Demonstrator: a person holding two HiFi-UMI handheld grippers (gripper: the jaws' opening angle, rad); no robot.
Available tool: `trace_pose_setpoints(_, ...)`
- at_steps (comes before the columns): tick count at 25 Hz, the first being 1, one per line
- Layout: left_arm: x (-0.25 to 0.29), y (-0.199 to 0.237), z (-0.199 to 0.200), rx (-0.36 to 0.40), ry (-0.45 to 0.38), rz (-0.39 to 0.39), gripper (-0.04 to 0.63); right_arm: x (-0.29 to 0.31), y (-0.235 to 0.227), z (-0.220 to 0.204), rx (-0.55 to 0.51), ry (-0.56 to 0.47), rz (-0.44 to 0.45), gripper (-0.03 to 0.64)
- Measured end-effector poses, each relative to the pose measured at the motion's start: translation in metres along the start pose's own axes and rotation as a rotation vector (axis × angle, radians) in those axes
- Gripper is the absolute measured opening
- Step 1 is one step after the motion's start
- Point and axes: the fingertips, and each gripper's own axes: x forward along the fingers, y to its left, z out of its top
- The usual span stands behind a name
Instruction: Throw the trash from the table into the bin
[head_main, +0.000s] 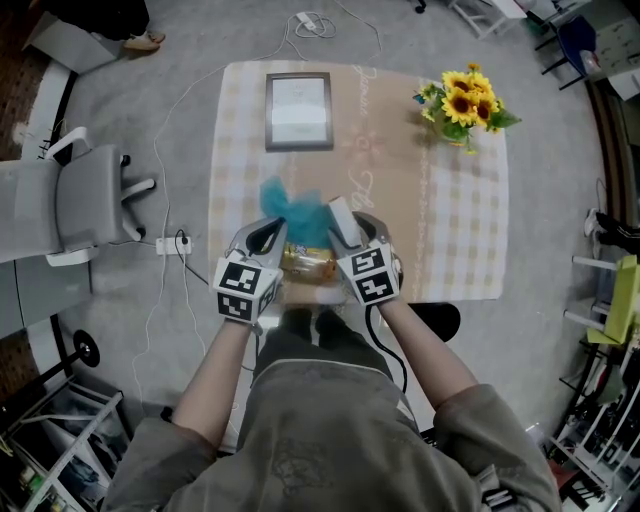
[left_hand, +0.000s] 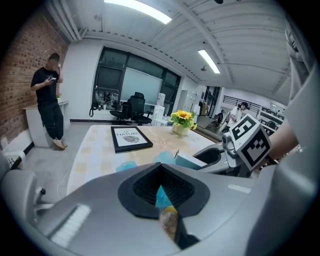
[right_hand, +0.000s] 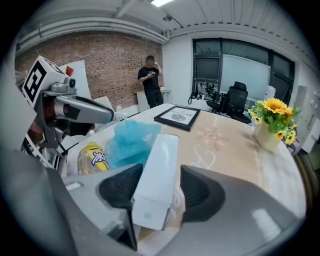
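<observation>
Head view looks steeply down on a rectangular table (head_main: 455, 215) under a beige checked cloth, with both grippers at its 6 o'clock edge. The trash lies there in a tight cluster. It is made up of a crumpled blue plastic bag (head_main: 293, 208), a shiny yellow snack packet (head_main: 308, 263) just at the bag's 6 o'clock side, and a long white cardboard box (head_main: 341, 214) beside the bag at 3 o'clock.

The left gripper (head_main: 272, 232) points at the bag from 7 o'clock and the right gripper (head_main: 356, 232) from 5 o'clock, with the packet lying between the two. Left gripper view shows its jaws drawn narrow, with only a thin slit between the black pads. A strip of the bag and the end of the packet show in that slit; whether the pads pinch either I cannot tell. Right gripper view shows its jaws standing wide with the box lying lengthwise between them. The box is close to the pad at 9 o'clock with a gap to the pad at 3 o'clock, so it is not clamped.

Farther up the table a dark-framed print (head_main: 298, 110) lies flat at 12 o'clock, and yellow sunflowers (head_main: 465, 98) in a pale vase stand at 2 o'clock. A grey office chair (head_main: 75, 205) stands on the floor at 9 o'clock, apart from the table. A person (left_hand: 47, 95) in dark clothes stands by the red brick wall (left_hand: 20, 85).
</observation>
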Motion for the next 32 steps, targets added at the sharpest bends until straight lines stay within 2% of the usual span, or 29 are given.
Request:
trace_pose_setpoints(4, -0.002, 0.001, 0.000, 0.000, 0.001, 0.003, 0.008, 0.002, 0.000, -0.001, -0.017, 0.013, -0.005, 0.205)
trace_pose_setpoints(7, -0.004, 0.000, 0.000, -0.001, 0.002, 0.005, 0.007, 0.002, 0.003, -0.001, -0.008, 0.021, 0.010, 0.146)
trace_pose_setpoints(14, -0.006, -0.004, -0.003, -0.004, 0.000, 0.005, 0.007, -0.002, 0.002, 0.001, 0.016, -0.001, 0.010, 0.137)
trace_pose_setpoints(20, -0.014, -0.006, 0.011, -0.001, -0.022, 0.008, 0.008, -0.018, -0.004, 0.025, 0.027, -0.057, -0.001, 0.137)
trace_pose_setpoints(25, -0.026, -0.013, 0.034, 0.025, -0.054, 0.011, 0.008, -0.045, -0.016, 0.057, 0.015, -0.131, -0.034, 0.137)
trace_pose_setpoints(32, -0.058, -0.026, 0.106, 0.097, -0.186, 0.022, 0.008, -0.125, -0.020, 0.130, 0.001, -0.339, -0.064, 0.135)
